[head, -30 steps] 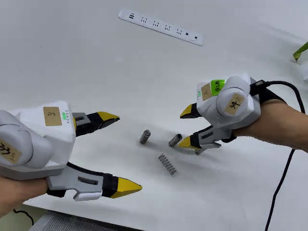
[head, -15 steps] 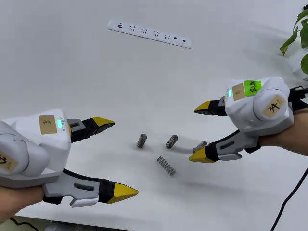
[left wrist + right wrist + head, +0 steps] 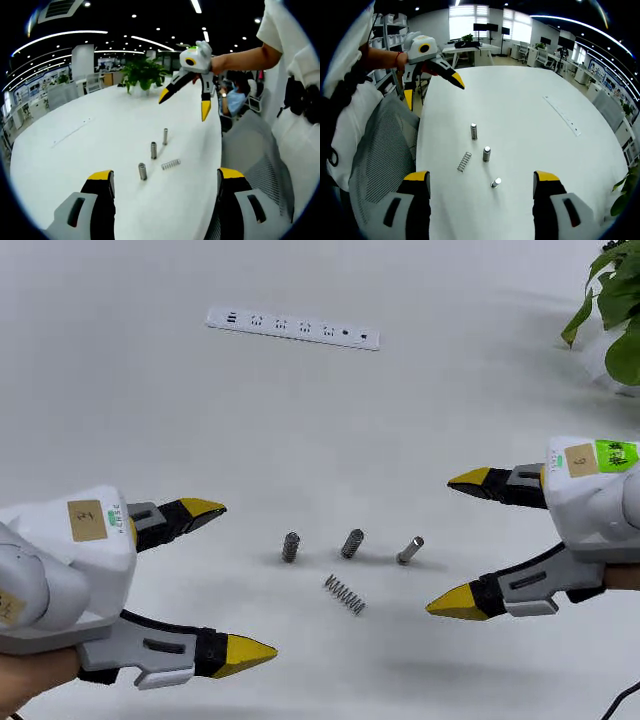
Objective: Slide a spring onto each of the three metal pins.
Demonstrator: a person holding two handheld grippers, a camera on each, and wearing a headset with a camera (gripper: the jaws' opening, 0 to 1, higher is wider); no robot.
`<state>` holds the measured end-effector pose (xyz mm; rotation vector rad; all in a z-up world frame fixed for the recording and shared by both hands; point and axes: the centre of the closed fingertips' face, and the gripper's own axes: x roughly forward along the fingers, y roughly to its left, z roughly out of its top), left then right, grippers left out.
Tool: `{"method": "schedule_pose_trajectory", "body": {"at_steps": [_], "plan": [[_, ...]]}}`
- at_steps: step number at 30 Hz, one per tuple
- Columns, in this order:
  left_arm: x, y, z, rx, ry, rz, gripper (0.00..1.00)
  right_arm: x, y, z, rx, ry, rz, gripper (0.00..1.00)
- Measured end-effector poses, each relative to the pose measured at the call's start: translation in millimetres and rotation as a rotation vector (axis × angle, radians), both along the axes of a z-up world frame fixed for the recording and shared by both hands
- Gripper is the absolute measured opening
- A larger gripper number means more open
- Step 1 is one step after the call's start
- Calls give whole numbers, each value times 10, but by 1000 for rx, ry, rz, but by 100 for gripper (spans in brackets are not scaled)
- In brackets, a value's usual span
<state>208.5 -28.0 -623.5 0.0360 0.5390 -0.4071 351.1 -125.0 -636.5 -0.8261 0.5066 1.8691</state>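
Note:
Three short metal pins stand in a row on the white table. The left pin (image 3: 291,546) and the middle pin (image 3: 352,543) each carry a coiled spring. The right pin (image 3: 409,550) is bare and shiny. A loose spring (image 3: 344,594) lies flat just in front of them. My left gripper (image 3: 228,580) is open at the lower left, well clear of the pins. My right gripper (image 3: 455,542) is open to the right of the bare pin, holding nothing. In the right gripper view the bare pin (image 3: 496,183) is nearest and the loose spring (image 3: 464,161) lies left of the row.
A white power strip (image 3: 293,328) lies at the far side of the table. A green plant (image 3: 610,310) stands at the back right. The table edge and a mesh chair (image 3: 380,150) are on my near side.
My right gripper has drawn back to the right, away from the pins, staying open. The bare pin it was next to now stands clear. The left gripper has hardly moved.

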Motion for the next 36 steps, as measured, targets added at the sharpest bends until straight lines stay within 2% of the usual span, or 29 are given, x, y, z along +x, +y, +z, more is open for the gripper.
{"method": "schedule_pose_trajectory", "body": {"at_steps": [2,7,10,15,18,20,23,24,25,27,32,34,36], "plan": [[0,8,-5,13,12,-10,86,23,-72,1,16,17,-18,89],[20,6,30,83,38,-51,84,71,-226,22,46,33,-83,91],[62,-44,58,143,45,-102,82,87,-278,69,91,60,-132,90],[148,-191,49,193,63,-179,76,121,-423,40,104,65,-171,90],[190,-284,-7,237,88,-227,73,150,-499,34,117,77,-196,90],[237,-335,-57,263,106,-243,68,156,-544,41,127,85,-208,91],[317,-455,-122,268,114,-267,62,176,-597,57,142,91,-225,91],[339,-465,-185,289,139,-269,59,173,-618,60,147,99,-232,91],[352,-482,-223,304,150,-279,56,173,-635,54,148,102,-234,91],[405,-554,-304,323,158,-302,53,167,-682,27,146,104,-234,91],[480,-608,-597,409,223,-359,49,156,-748,-10,154,119,-248,91],[492,-577,-720,483,264,-391,45,176,-777,-40,159,116,-257,91],[511,-585,-797,514,286,-406,42,172,-789,-39,163,122,-266,90]]}}
